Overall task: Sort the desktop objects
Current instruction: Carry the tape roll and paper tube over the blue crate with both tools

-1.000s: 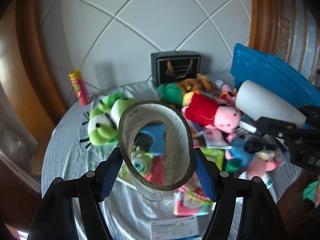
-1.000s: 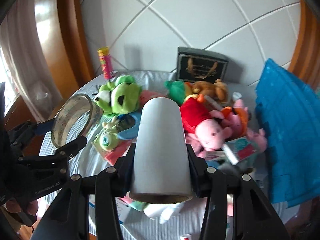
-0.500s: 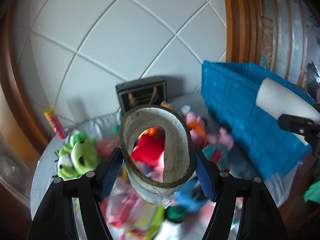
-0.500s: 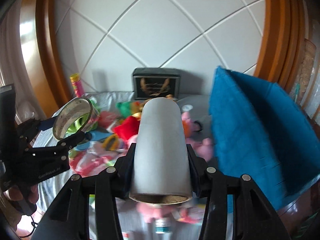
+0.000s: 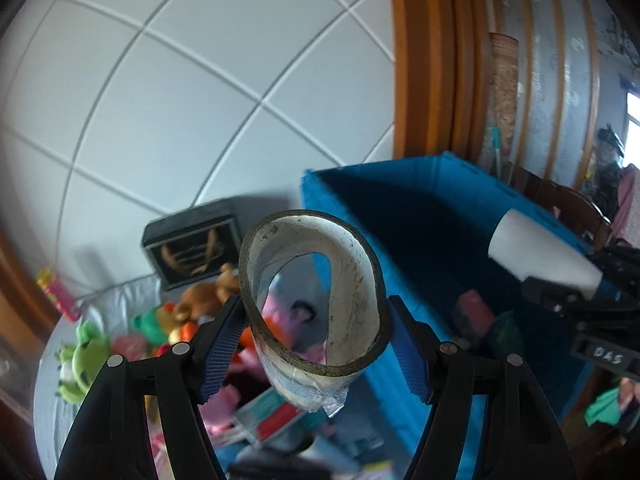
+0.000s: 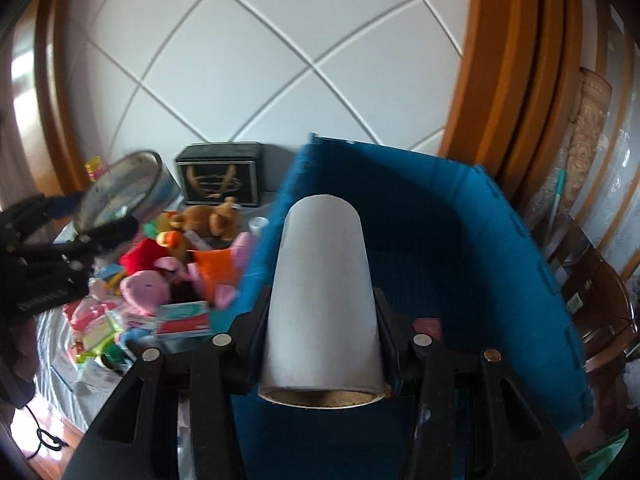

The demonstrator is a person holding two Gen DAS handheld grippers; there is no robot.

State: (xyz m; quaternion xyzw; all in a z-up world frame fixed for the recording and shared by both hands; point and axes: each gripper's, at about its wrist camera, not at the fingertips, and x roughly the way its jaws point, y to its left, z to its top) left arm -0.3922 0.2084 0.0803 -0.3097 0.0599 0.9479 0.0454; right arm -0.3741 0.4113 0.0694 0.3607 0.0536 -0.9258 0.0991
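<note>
- While both grippers hang in the air, the left gripper (image 5: 316,340) is clamped on a tape ring (image 5: 314,296), its blue pads (image 5: 224,350) pressing the ring's two outer sides
- The ring stands on edge between the fingers, squeezed into an oval, its hole facing the camera and a loose end of tape hanging at its bottom
- In the right wrist view the same ring (image 6: 124,194) and gripper (image 6: 86,228) show at the far left, above the table's (image 6: 50,332) left part
- The right gripper (image 6: 322,320) is closed on a white roll (image 6: 322,296), gripped on both sides near its close end
- The roll points away from the camera, its cardboard core showing at the near end, and it sits above the open blue bin (image 6: 500,248)
- From the left wrist view the roll (image 5: 540,252) hangs over the bin's (image 5: 420,216) right part, well apart from the ring
- The bin stands at the table's right; a small reddish item (image 5: 474,312) lies inside it, too blurred to name
- Left of the bin lies a heap of plush toys (image 6: 180,268) and packets
- A black box (image 6: 220,178) stands behind the heap against the tiled wall (image 6: 256,52)
</note>
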